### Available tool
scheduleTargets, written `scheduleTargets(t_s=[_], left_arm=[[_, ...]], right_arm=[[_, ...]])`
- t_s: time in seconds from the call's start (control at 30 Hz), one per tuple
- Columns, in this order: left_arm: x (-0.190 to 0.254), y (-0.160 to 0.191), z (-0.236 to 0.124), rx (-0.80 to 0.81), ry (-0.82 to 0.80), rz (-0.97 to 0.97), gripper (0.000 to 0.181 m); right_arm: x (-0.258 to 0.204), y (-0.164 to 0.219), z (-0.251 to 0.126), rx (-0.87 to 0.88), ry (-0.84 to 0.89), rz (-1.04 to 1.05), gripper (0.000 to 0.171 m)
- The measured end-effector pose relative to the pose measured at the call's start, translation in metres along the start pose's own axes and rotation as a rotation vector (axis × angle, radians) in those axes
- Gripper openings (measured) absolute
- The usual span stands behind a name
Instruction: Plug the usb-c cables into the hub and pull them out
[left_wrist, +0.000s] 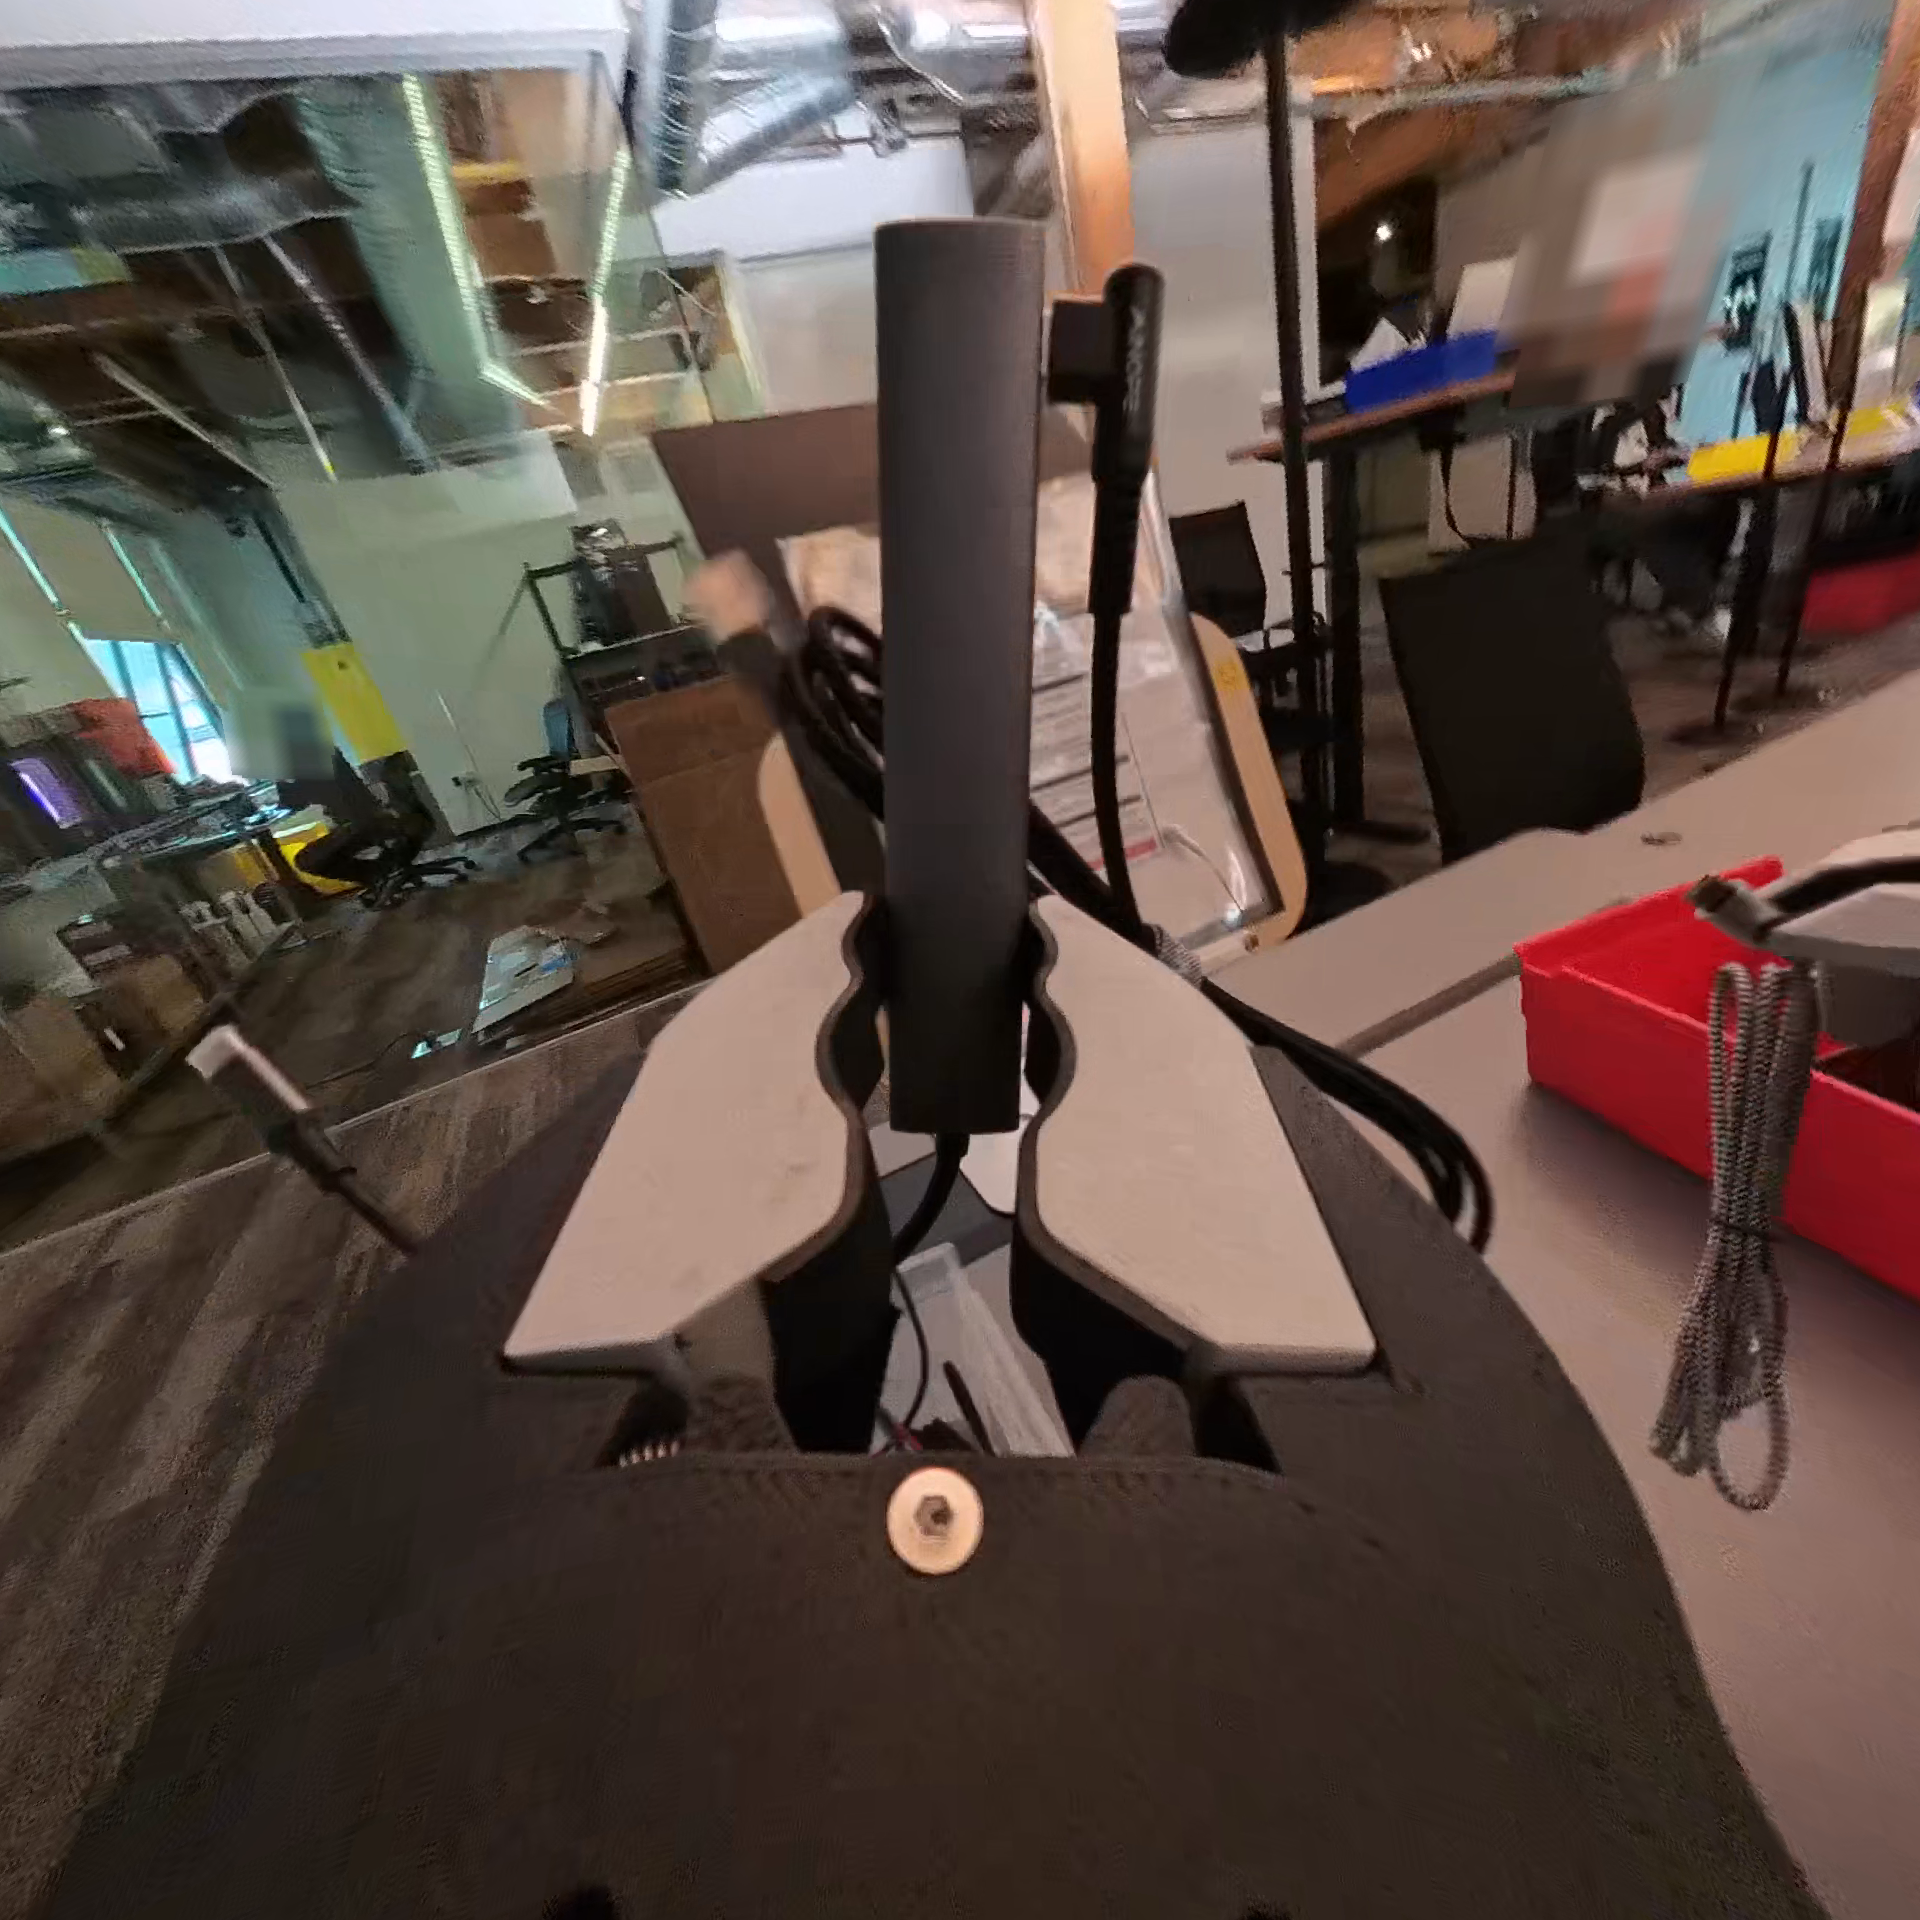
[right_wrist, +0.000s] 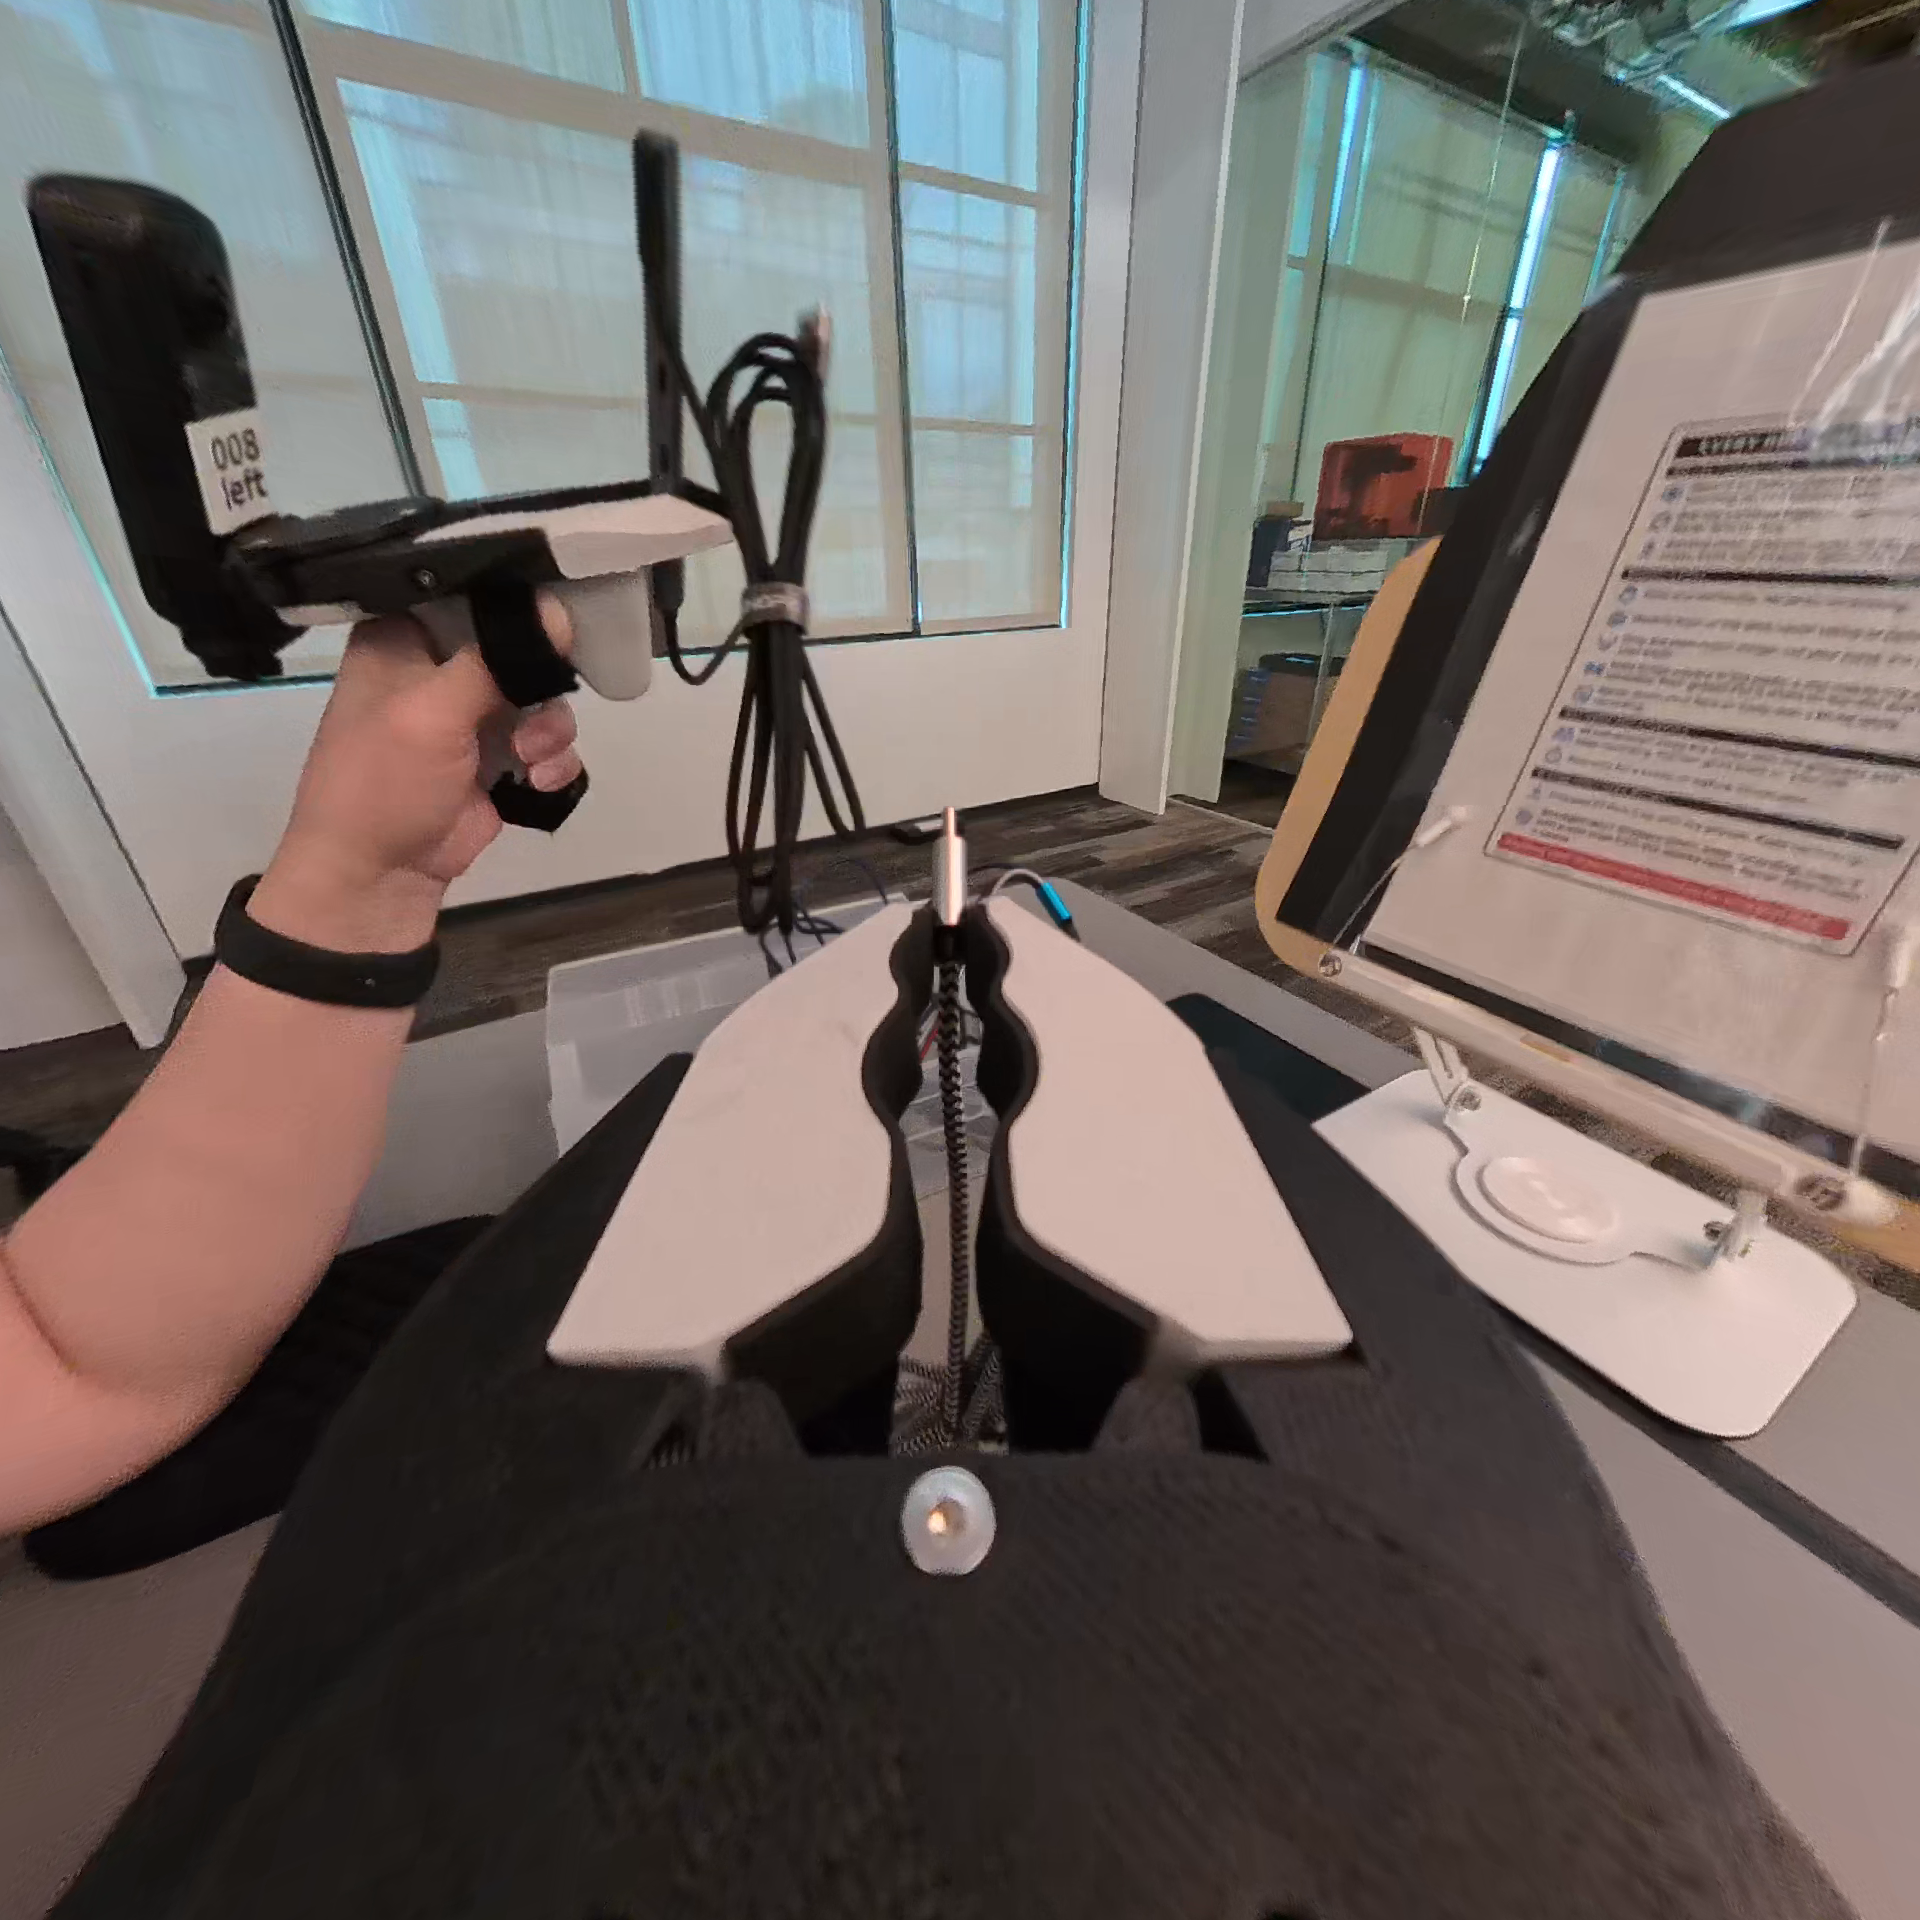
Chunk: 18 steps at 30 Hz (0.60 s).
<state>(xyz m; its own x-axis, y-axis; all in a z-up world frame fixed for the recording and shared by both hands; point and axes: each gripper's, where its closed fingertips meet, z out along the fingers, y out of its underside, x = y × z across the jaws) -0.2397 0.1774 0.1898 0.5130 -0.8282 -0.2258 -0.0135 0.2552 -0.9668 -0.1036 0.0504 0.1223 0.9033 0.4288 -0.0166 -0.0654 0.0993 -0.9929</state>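
hub sits clamped upright in my left hand-held gripper, raised off the grey surface, one black cable plugged into its right side. my right hand-held gripper pinches a braided usb-c cable, silver plug pointing away. i see the red bin far right.

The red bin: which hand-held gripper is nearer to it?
Right. The right hand-held gripper, holding a braided cable, hangs over the red bin; the left one, clamping the hub, is off to its left.
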Motion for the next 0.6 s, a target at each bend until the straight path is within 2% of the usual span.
scheduleTargets(t_s=[0.1,0.2,0.3,0.37,0.43,0.6], left_arm=[[-0.006,-0.014,-0.019,0.05,0.048,-0.044,0.023],[0.004,-0.022,-0.024,0.069,0.103,-0.046,0.023],[0.02,-0.02,-0.018,0.043,0.132,0.002,0.023],[0.033,-0.017,-0.011,0.026,0.159,0.016,0.023],[0.049,-0.013,-0.004,0.004,0.202,0.02,0.023],[0.088,-0.004,0.011,-0.028,0.279,0.053,0.023]], right_arm=[[0.005,-0.037,-0.028,0.006,0.013,-0.094,0.007],[0.016,-0.077,-0.077,0.014,0.084,-0.186,0.007],[0.04,-0.091,-0.13,-0.059,0.209,-0.236,0.007],[0.069,-0.085,-0.16,-0.131,0.334,-0.228,0.007],[0.096,-0.063,-0.178,-0.254,0.398,-0.165,0.007],[0.146,-0.007,-0.182,-0.439,0.468,-0.027,0.007]])
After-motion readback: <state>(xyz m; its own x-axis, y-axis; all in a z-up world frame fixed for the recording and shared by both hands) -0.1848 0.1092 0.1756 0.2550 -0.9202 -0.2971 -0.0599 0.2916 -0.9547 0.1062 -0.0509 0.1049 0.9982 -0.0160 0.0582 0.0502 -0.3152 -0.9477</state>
